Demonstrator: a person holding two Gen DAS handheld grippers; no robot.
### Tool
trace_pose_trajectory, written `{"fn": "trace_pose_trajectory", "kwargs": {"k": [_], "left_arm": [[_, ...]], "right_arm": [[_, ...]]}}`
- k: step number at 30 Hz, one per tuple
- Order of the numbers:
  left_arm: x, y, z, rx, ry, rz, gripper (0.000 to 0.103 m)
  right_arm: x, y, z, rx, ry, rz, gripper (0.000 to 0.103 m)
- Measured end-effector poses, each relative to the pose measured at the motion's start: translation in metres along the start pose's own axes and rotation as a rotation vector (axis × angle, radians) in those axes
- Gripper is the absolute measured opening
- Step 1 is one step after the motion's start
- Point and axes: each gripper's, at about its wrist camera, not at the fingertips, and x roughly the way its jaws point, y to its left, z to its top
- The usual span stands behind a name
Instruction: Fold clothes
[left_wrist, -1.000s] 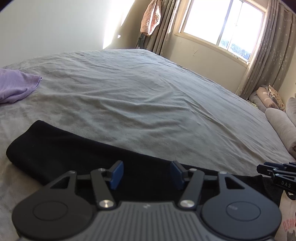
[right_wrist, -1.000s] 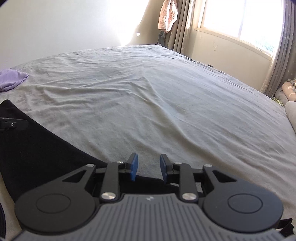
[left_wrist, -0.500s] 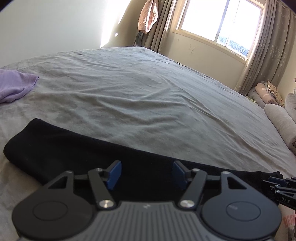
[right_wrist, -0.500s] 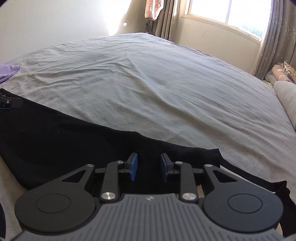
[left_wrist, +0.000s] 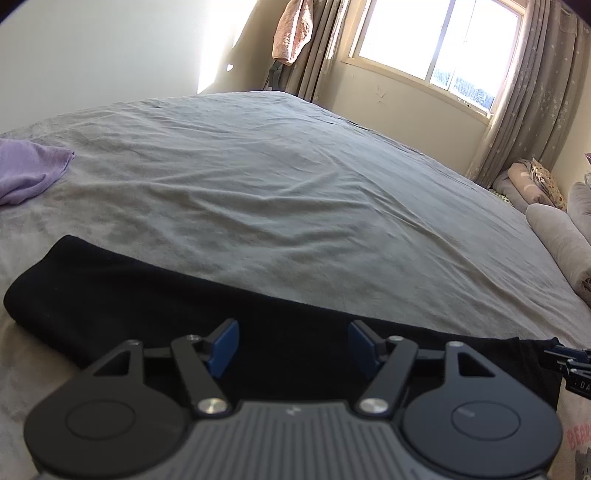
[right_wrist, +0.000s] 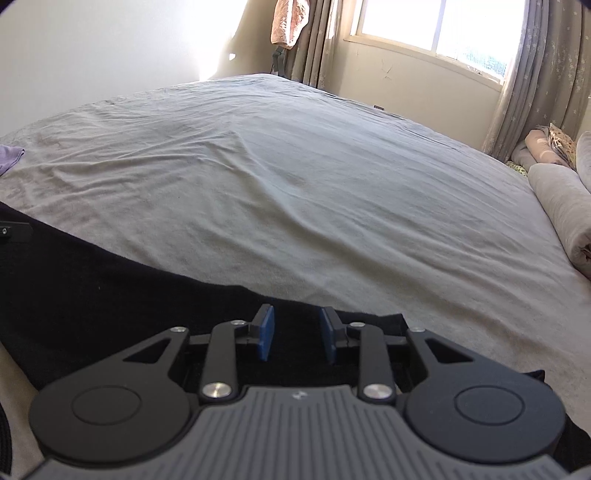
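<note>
Black garment (left_wrist: 155, 295) lies as a long band across the near edge of the grey bed (left_wrist: 295, 206), directly under both tools, the left tool (left_wrist: 291, 349) just widened and empty, the right tool (right_wrist: 297, 338) narrowly parted, gripping nothing.

left hand-held gripper (left_wrist: 293, 345) just opening wide — right hand-held gripper (right_wrist: 297, 338) narrowly parted.

text: "DA", cut off | on: right gripper (left_wrist: 576, 373) | pink "BEAR", possibly, on pale cloth (left_wrist: 576, 443)
</note>
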Motion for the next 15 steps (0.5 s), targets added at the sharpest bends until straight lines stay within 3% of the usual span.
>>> {"fn": "trace_pose_trajectory", "kwargs": {"k": [11, 15], "left_arm": [[0.003, -0.005, -0.001, 0.036, -0.002, 0.013, 0.07], [0.002, -0.006, -0.001, 0.042, -0.001, 0.015, 0.071]], "right_arm": [[0.039, -0.01, 0.017, 0.028, -0.002, -0.048, 0.03], [0.03, -0.009, 0.018, 0.051, -0.005, -0.057, 0.03]]}}
